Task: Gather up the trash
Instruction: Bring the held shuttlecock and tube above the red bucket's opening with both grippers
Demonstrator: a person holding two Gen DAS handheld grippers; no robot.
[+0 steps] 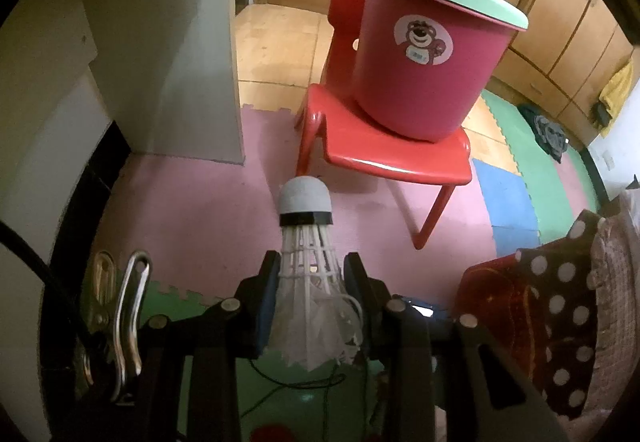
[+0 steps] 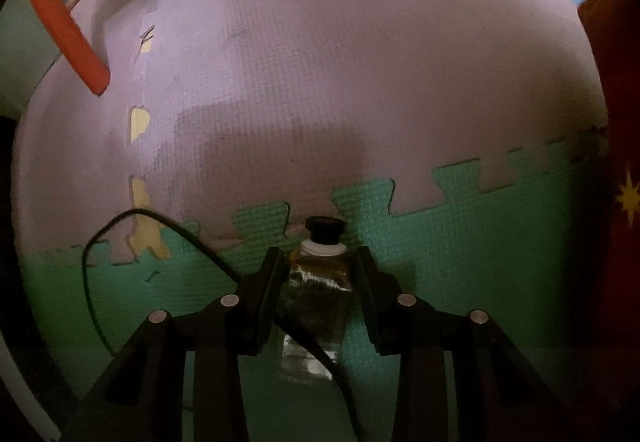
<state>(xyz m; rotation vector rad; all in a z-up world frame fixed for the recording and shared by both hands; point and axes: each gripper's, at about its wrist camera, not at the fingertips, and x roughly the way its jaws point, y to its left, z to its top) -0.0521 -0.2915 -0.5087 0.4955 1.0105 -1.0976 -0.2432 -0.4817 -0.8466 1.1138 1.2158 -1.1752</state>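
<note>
So the floor here is covered in those interlocking foam mats (image 2: 320, 62), pink in the middle, green (image 2: 460, 242) closer to me, blue (image 1: 508, 202) off to one side, with bare wood floor (image 1: 276, 42) past them. A red plastic chair (image 1: 384, 146) stands on the pink bit. A thin black cable (image 2: 96, 242) trails across the green tile, and chunks are torn out of the pink edge.

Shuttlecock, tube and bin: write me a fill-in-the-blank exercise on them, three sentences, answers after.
1. The left hand-held gripper holds a shuttlecock with its ____ tip pointing away from the camera.
2. The pink bin stands on a red ____.
3. The tube in the right hand-held gripper has a ____ cap.

Missing words: cork; chair; black
</note>
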